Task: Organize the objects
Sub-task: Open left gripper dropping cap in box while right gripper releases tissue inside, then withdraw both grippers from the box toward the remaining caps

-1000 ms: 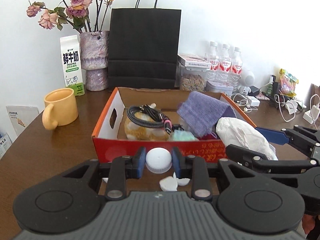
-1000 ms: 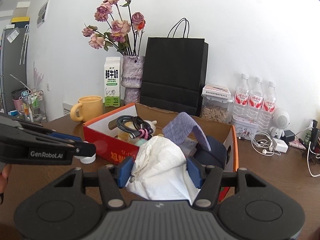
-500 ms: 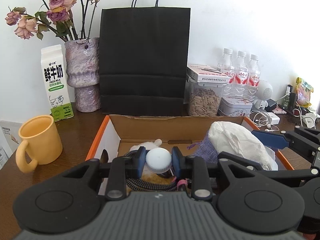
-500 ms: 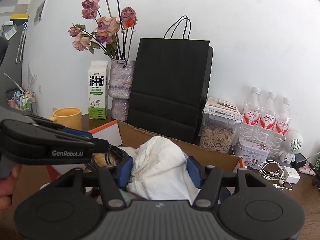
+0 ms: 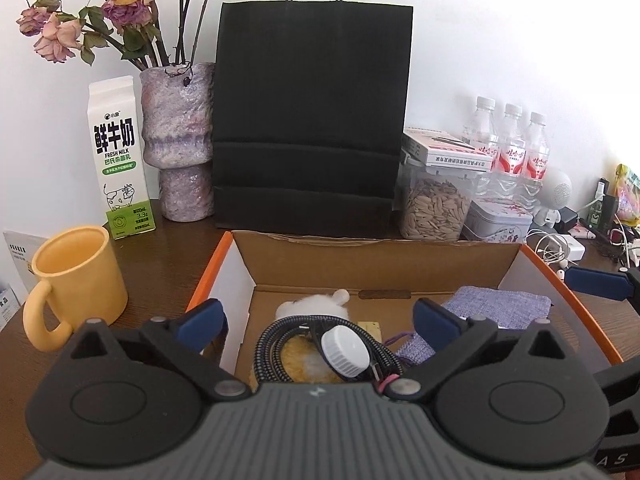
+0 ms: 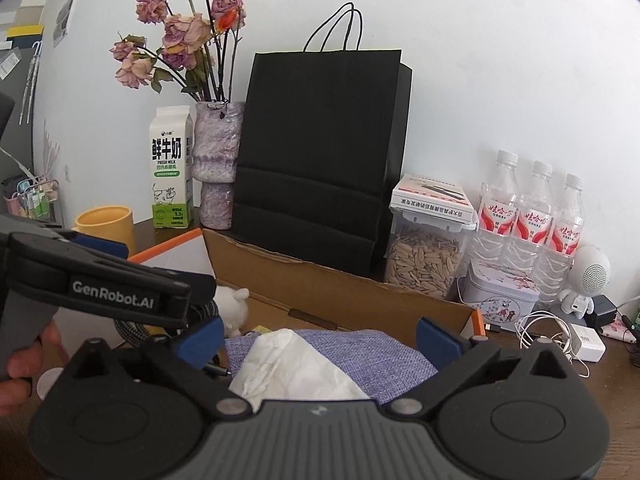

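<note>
My left gripper [image 5: 320, 320] hangs over the orange-rimmed cardboard box [image 5: 216, 264], its jaws opening wide. A white bottle cap [image 5: 346, 352] lies free between them on a coiled black cable [image 5: 276, 344] and a plush toy [image 5: 316, 304]. Over the box's right half, my right gripper [image 6: 318, 336] is also opening. A crumpled white tissue [image 6: 296, 368] rests between its fingers on the purple cloth [image 6: 360, 344], clear of both pads. The left gripper [image 6: 100, 280] and the hand holding it show at the left of the right wrist view.
Behind the box stand a black paper bag [image 5: 308, 120], a vase of dried roses [image 5: 180, 140], a milk carton [image 5: 118, 160], a seed jar [image 5: 434, 204], three water bottles [image 5: 512, 152] and a tin [image 5: 500, 216]. A yellow mug [image 5: 76, 280] sits left; chargers and cables [image 5: 560, 244] lie right.
Both grippers moved forward over the box, then opened. The cap dropped from the left one onto the cable, and the tissue fell from the right one onto the purple cloth.
</note>
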Action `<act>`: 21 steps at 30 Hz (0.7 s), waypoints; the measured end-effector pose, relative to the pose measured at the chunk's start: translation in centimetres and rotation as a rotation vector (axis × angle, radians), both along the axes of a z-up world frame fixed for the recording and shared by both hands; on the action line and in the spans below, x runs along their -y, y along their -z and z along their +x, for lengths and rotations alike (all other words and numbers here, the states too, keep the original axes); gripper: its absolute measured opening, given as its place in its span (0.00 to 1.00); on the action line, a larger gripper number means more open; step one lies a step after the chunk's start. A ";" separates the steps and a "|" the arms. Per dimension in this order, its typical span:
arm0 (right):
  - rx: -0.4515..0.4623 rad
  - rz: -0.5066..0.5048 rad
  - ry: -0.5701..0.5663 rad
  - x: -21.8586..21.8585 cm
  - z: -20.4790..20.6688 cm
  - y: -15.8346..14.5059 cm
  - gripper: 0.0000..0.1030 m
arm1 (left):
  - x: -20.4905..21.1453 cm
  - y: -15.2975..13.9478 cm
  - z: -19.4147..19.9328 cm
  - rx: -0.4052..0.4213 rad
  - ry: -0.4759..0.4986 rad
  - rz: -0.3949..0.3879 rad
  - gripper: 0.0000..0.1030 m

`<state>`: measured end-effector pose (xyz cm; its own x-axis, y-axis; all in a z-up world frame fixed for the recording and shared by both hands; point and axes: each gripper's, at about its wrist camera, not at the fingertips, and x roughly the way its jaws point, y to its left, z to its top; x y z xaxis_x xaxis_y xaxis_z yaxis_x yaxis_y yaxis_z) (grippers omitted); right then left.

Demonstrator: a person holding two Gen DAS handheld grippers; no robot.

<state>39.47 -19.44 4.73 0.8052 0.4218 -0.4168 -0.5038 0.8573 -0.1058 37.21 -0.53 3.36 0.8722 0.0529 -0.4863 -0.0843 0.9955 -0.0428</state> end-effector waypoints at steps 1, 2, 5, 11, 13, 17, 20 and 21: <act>0.003 -0.003 -0.003 -0.1 -0.2 0.0 1.00 | 0.0 -0.1 -0.1 0.006 -0.001 -0.002 1.00; 0.007 -0.005 -0.006 -0.1 -0.4 0.0 1.00 | 0.0 -0.3 -0.4 0.013 -0.001 -0.002 1.00; 0.021 -0.011 -0.009 -0.2 -1.0 -0.2 1.00 | -0.1 -0.7 -1.1 0.029 -0.006 -0.007 1.00; 0.039 -0.007 0.002 0.1 -2.7 -0.6 1.00 | -0.4 -0.9 -3.5 0.023 -0.019 -0.027 1.00; 0.044 -0.001 0.010 0.5 -3.5 -0.8 1.00 | -0.5 -0.9 -4.5 0.021 -0.021 -0.030 1.00; 0.053 0.006 0.029 1.3 -5.7 -1.0 1.00 | -1.0 -0.7 -7.1 0.015 -0.032 -0.035 1.00; 0.051 0.013 0.045 2.1 -7.5 -1.2 1.00 | -1.8 -0.3 -9.1 -0.001 -0.056 -0.039 1.00; 0.050 0.016 0.048 2.4 -8.2 -1.2 1.00 | -1.9 -0.2 -9.8 -0.009 -0.062 -0.038 1.00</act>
